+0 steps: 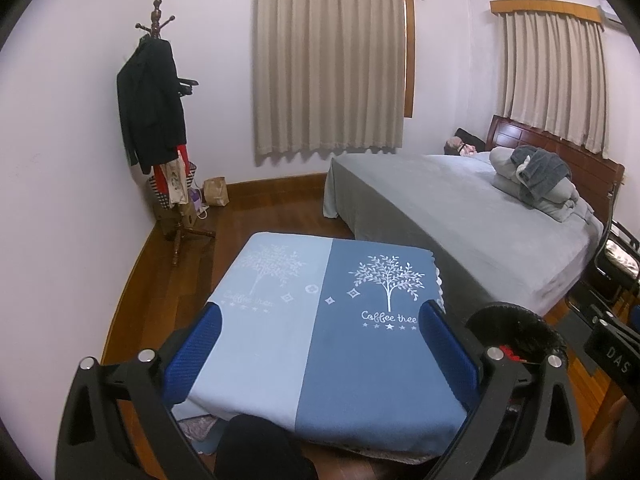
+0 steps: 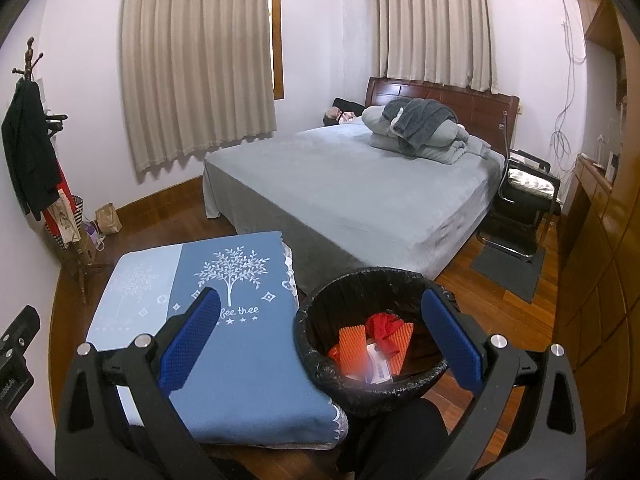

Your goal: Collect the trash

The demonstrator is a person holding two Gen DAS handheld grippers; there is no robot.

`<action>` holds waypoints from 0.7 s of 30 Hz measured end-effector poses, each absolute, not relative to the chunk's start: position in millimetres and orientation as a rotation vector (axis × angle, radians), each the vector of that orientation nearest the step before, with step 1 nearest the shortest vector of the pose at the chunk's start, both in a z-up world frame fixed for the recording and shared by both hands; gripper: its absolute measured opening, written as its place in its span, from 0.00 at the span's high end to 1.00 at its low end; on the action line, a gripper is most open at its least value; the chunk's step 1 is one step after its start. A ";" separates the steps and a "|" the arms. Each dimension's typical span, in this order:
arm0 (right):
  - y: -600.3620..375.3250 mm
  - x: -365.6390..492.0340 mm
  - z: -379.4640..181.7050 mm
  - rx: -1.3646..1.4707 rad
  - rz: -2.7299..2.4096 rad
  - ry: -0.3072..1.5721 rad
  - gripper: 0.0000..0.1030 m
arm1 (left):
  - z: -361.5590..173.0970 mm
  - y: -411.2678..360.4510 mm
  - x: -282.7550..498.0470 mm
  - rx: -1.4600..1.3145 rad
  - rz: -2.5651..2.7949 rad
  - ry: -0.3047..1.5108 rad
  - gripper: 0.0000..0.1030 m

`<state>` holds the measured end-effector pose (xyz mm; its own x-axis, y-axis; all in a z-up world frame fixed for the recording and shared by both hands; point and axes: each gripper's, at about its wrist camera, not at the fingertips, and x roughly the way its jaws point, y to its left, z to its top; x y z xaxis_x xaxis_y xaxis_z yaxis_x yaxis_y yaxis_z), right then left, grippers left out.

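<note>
A black-lined trash bin (image 2: 320, 344) stands on the wooden floor right of a low table draped in a blue cloth (image 2: 240, 352). Inside it lie orange ribbed pieces (image 2: 352, 348), a red scrap (image 2: 384, 326) and a white wrapper (image 2: 378, 366). My right gripper (image 2: 320, 340) is open and empty above the bin's left rim. My left gripper (image 1: 320, 348) is open and empty above the blue cloth (image 1: 320, 340). The bin's rim (image 1: 516, 320) shows behind the left gripper's right finger.
A grey bed (image 2: 360, 184) with folded bedding (image 2: 420, 132) fills the middle right. A coat stand (image 1: 160, 120) with a dark jacket, bags and a paper bag (image 1: 216, 192) stands in the left corner. A black folding chair (image 2: 520, 200) and wooden cabinets (image 2: 600, 260) are at right.
</note>
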<state>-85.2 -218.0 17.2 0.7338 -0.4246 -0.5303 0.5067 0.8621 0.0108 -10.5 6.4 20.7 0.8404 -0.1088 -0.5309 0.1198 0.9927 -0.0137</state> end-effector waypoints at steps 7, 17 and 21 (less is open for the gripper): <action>-217.8 -87.4 13.6 0.160 -0.515 0.544 0.05 | 19.9 6.1 -10.9 0.022 -0.122 0.560 0.06; -218.4 -88.0 13.9 0.164 -0.514 0.544 0.05 | 19.6 5.8 -10.6 0.021 -0.121 0.560 0.06; -218.6 -87.2 13.9 0.162 -0.515 0.545 0.05 | 19.9 5.9 -11.0 0.022 -0.122 0.560 0.06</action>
<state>-87.2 -218.6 13.9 0.7327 -0.4236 -0.5327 0.5076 0.8615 0.0131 -11.0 5.9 19.9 0.8400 -0.1098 -0.5313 0.1215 0.9925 -0.0129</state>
